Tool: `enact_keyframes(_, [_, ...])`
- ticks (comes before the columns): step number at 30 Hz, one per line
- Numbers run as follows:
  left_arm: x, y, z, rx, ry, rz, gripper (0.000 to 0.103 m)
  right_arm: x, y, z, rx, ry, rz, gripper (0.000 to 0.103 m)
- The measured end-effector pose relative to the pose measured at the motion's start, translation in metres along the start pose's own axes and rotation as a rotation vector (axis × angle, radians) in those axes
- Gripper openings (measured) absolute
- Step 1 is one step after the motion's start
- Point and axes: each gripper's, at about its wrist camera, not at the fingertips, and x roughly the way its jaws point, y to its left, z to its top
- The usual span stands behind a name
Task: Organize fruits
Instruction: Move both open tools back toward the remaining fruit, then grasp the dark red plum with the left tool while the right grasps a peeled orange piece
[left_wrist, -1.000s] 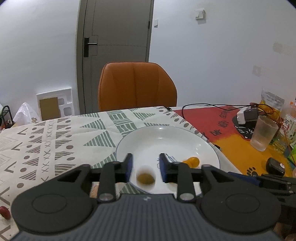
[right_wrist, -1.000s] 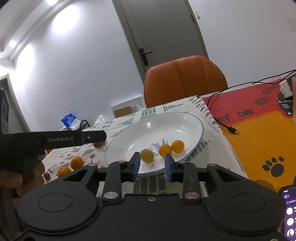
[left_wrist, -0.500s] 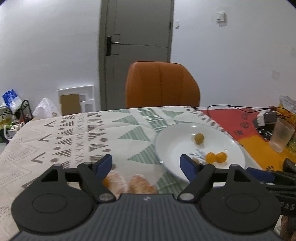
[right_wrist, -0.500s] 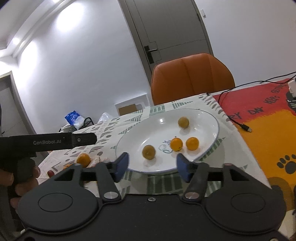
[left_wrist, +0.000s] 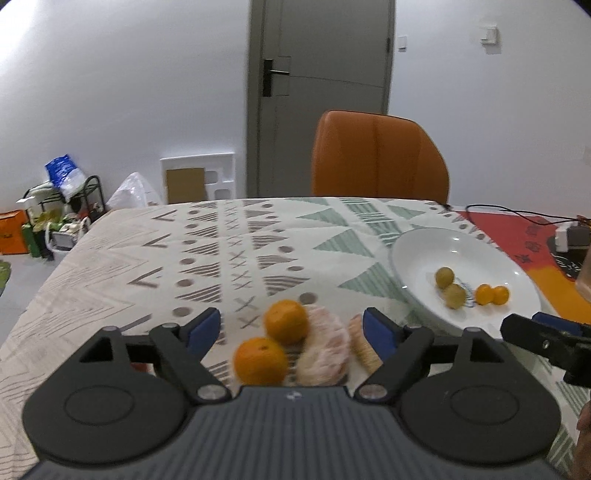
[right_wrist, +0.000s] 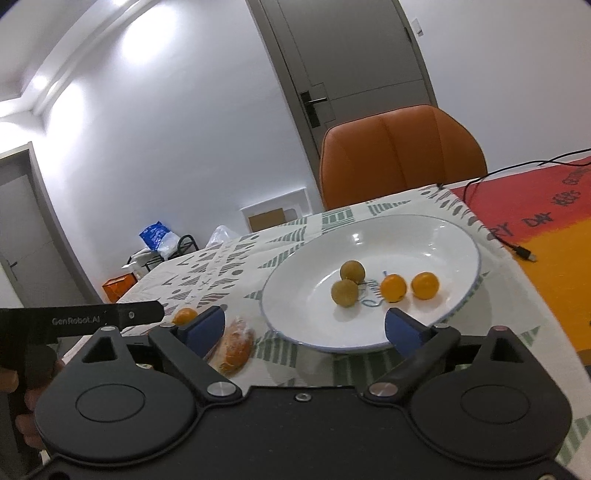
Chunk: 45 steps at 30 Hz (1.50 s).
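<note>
A white plate (left_wrist: 424, 243) (right_wrist: 454, 236) on the patterned tablecloth holds two greenish-brown fruits (right_wrist: 347, 286) (left_wrist: 448, 288) and two small orange fruits (right_wrist: 408, 286) (left_wrist: 491, 294). My left gripper (left_wrist: 291, 330) is open and empty, its jaws wide either side of two oranges (left_wrist: 271, 341) and peeled citrus pieces (left_wrist: 325, 345) on the cloth left of the plate. My right gripper (right_wrist: 304, 328) is open and empty at the plate's near rim. One peeled piece (right_wrist: 234, 345) and one orange (right_wrist: 184, 315) show in the right wrist view.
An orange chair (left_wrist: 378, 155) stands at the table's far side. A red and orange mat (right_wrist: 546, 236) with a black cable (right_wrist: 517, 247) lies right of the plate. A rack with bags (left_wrist: 59, 206) stands on the floor at left.
Both grippers opened wide, each having released a greenish fruit into the plate. My left gripper swung left from the plate to above the oranges and peeled pieces. My right gripper drew back.
</note>
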Motion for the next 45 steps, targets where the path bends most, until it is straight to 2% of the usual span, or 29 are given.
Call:
enact_keyframes(22, [-0.002,0.058,-0.021,-0.099,0.029,0.078,0.083,0.027,0.046,-0.007,-0.073,0.051,0.095,0.093])
enact_keyframes(24, [-0.002,0.062,-0.023,-0.112,0.028,0.074,0.083,0.029,0.05,-0.008,-0.082,0.059,0.101,0.092])
enact_keyframes(29, [-0.002,0.071,-0.024,-0.125,0.021,0.082,0.083,0.038,0.059,-0.012,-0.108,0.101,0.103,0.08])
enact_keyframes(34, [0.003,0.081,-0.026,-0.144,0.023,0.098,0.082,0.048,0.065,-0.015,-0.13,0.134,0.097,0.075])
enact_keyframes(37, [0.007,0.086,-0.027,-0.158,0.028,0.1,0.08,0.053,0.067,-0.017,-0.136,0.15,0.09,0.071])
enact_keyframes(40, [0.011,0.091,-0.029,-0.17,0.035,0.1,0.073,0.057,0.068,-0.018,-0.142,0.165,0.084,0.068])
enact_keyframes(45, [0.019,0.098,-0.031,-0.192,0.053,0.1,0.057,0.067,0.073,-0.021,-0.165,0.192,0.067,0.064])
